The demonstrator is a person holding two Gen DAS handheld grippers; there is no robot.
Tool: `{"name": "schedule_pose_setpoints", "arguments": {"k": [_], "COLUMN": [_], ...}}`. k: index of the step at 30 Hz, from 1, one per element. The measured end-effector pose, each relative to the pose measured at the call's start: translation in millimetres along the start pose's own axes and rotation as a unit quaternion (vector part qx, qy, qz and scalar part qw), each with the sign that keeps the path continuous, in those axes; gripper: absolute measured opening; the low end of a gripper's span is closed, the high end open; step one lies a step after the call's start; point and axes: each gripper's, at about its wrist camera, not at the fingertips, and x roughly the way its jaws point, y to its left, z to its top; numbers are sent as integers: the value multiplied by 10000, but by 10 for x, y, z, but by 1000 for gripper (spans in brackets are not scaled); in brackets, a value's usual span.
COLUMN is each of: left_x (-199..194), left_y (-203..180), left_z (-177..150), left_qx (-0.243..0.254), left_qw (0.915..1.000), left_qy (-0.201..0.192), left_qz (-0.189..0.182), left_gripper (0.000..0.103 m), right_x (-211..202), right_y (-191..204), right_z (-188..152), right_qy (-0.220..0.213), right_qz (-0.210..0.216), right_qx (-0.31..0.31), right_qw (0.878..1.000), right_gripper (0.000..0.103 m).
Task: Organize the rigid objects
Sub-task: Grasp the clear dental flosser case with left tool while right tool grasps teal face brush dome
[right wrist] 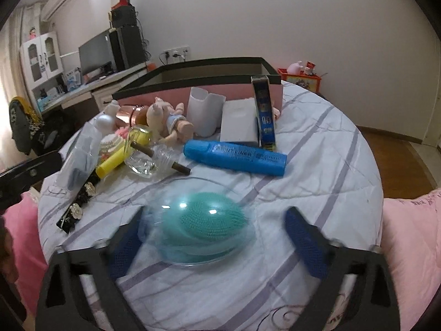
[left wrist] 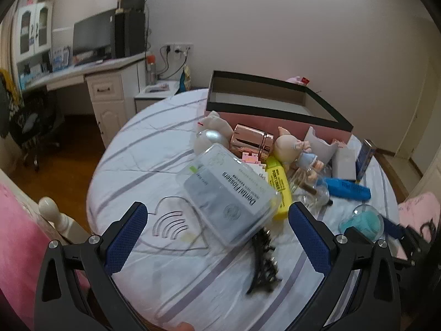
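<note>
In the left wrist view, the left gripper (left wrist: 217, 215) is held wide open and empty over the floss case (left wrist: 230, 193), which lies among clutter on the bedspread (left wrist: 154, 143); the box (left wrist: 275, 104) behind appears empty, so sorting is judged barely begun. In the right wrist view, the right gripper (right wrist: 212, 231) is spread around the teal brush (right wrist: 205, 220), not yet closed; only here are the blue marker's (right wrist: 234, 157) full length and the hair clip's (right wrist: 75, 207) ornaments shown.
</note>
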Motion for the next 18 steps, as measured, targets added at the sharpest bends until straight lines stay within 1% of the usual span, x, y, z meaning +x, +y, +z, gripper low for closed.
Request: {"name": "schedule_pose_setpoints", "arguments": {"k": [1,3,6,7,9,13,14,16,18], "left_x": [28,81,175,218,354,527,545,532,535], "left_y": [-9,-14,29,39,53,115,140,183,201], "left_z": [17,62,127,131,117,65,58,55,49], "left_qx": [-43,-181,-613,-717,-843,-882,-888,-787,-488], "left_qw": [10000,9998,9981,9973,9954,9931,9929,9944,9961], "left_qy": [17,28,92,162,449,733,743,661,663], "left_qz": [18,44,-52,-63,47,240,253,242,315], "left_gripper": [103,103,103,103,103,103,103,103,99], "right_x": [5,29,56,80,133,151,160,168,173], "right_y": [-15,-48,-91,-88,-97,-102,-103,-108,-116], "right_z": [9,30,48,52,59,74,78,84,91], "right_qy": [3,5,-24,-3,26,-15,-14,-17,-10], "right_qz": [-74,-19,24,8,22,35,39,54,63], "right_qx": [-53,-67,-67,-105,-144,-215,-225,-244,-253], "right_qw": [10000,10000,10000,9999,9999,9998,9997,9997,9997], "right_gripper": [74,74,74,74,73,73,73,73,73]}}
